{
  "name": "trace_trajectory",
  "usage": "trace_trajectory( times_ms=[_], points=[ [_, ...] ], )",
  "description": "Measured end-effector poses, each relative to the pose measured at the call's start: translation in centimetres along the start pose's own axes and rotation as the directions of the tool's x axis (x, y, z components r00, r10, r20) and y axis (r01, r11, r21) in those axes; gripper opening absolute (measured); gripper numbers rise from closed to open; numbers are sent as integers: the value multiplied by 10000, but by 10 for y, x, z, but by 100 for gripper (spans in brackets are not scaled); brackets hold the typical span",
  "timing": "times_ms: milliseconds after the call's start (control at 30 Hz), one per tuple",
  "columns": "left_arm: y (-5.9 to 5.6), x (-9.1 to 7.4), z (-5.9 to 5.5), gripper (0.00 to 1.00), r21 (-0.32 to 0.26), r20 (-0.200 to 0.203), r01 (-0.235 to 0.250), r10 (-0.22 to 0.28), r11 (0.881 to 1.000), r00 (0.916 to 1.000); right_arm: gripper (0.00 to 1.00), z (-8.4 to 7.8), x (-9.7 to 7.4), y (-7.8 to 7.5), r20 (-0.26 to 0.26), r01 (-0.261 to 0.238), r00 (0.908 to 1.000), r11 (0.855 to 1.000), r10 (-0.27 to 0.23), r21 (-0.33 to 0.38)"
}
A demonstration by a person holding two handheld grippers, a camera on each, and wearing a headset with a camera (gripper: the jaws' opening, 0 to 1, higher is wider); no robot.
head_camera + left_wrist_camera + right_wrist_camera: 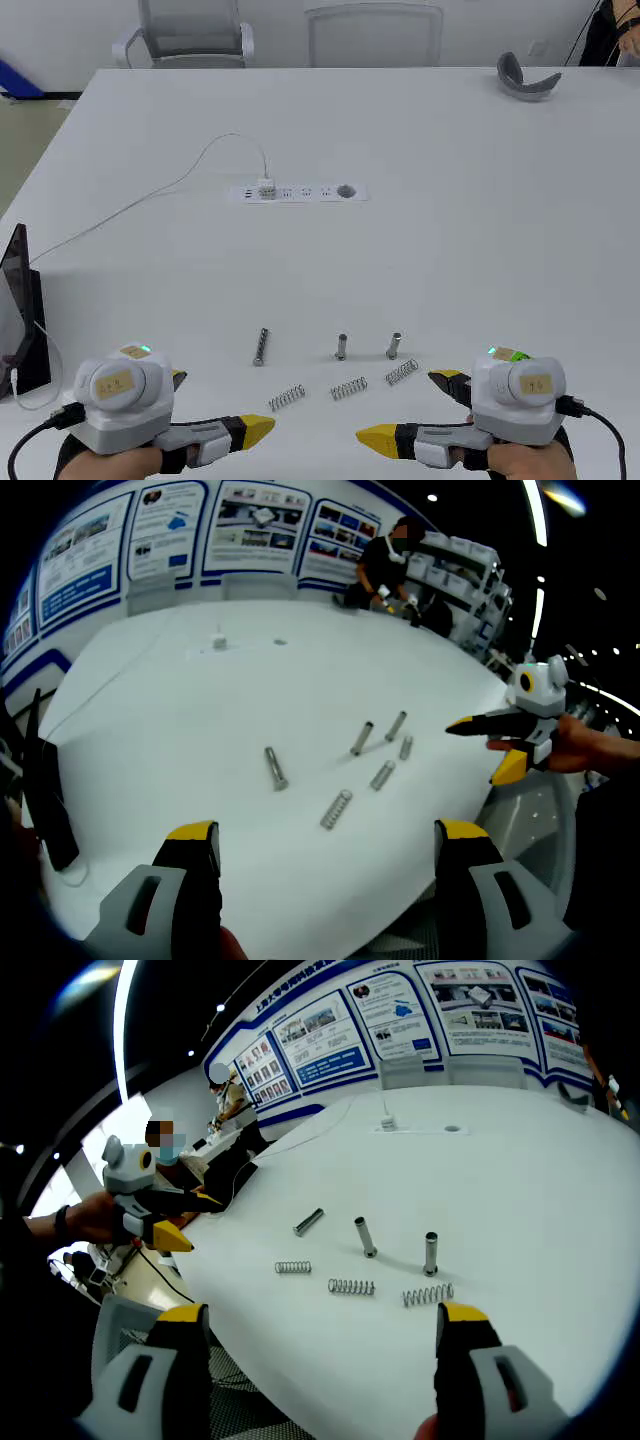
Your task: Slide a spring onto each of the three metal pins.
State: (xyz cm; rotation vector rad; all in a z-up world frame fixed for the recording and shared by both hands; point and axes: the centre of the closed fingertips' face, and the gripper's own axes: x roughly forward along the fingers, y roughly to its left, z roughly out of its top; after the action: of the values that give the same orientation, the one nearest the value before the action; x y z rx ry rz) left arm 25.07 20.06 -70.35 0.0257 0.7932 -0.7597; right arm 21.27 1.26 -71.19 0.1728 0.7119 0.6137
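Yellow-tipped jaws stand wide apart on the left gripper (218,403) and right gripper (410,408), both empty, low over the near edge of the white desk (450,200). Just beyond lie three loose coiled steel springs (348,388) in a row, with three short silver metal pins (341,346) behind them, the leftmost pin (261,346) apparently on its side. No pin wears a spring: all three remain.

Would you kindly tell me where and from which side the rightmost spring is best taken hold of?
Take the rightmost spring across its middle coils, bringing the open right gripper down from above with its jaws either side of the coil. It lies flat and slanted on the table, and a mid-length hold should leave an end free for the upright pin just beyond it.
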Motion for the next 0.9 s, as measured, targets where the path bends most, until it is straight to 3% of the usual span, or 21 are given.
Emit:
trace_trajectory(
  times_ms=[100, 600, 900],
  points=[
    [-1, 0, 4, 90, -214, 200, 91, -87, 9997, 9998, 95, 0, -1, -1, 7, 29, 10000, 10000, -29, 25],
    [-3, 2, 2, 90, -134, 23, 114, -114, 9998, 9999, 95, 1, -1, -1, 49, 15, 10000, 9999, -16, 127],
    [-1, 8, -1, 90, -144, -339, 166, -170, 9998, 9993, 95, 0, -2, -1, 36, 23, 10000, 9999, -24, 141]
  ],
)
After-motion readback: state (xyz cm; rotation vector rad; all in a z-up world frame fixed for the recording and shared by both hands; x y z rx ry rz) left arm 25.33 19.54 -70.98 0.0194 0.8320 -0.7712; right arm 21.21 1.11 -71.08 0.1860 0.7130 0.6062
